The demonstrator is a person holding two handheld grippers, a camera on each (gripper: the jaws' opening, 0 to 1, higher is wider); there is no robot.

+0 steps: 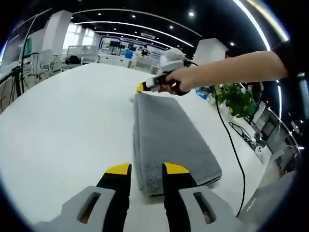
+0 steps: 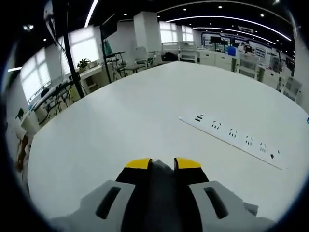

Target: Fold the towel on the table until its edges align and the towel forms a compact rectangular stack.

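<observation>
Left claw (image 1: pixel 147 169) rises from 6 o'clock of the left gripper view with its jaws set a little apart, straddling the near short end of the towel (image 1: pixel 169 137). Whether the jaws pinch the cloth or merely stand over it cannot be told. The towel lies on the white desk (image 1: pixel 67 125) as a long grey strip, already doubled lengthwise, running from 6 o'clock toward 12 o'clock.

Right claw (image 1: pixel 141 87) sits at the far short end of the strip, at about 12 o'clock, held by a hand (image 1: pixel 186 79). In the right gripper view the right claw (image 2: pixel 163 165) shows grey cloth (image 2: pixel 161 179) between its jaws, so it appears clamped on that end.

Judgement: one claw at each short end suits folding the strip end to end into a compact stack.

A white power strip (image 2: pixel 231 134) lies flat on the desk at 2 o'clock in the right gripper view, well apart from the cloth.
</observation>
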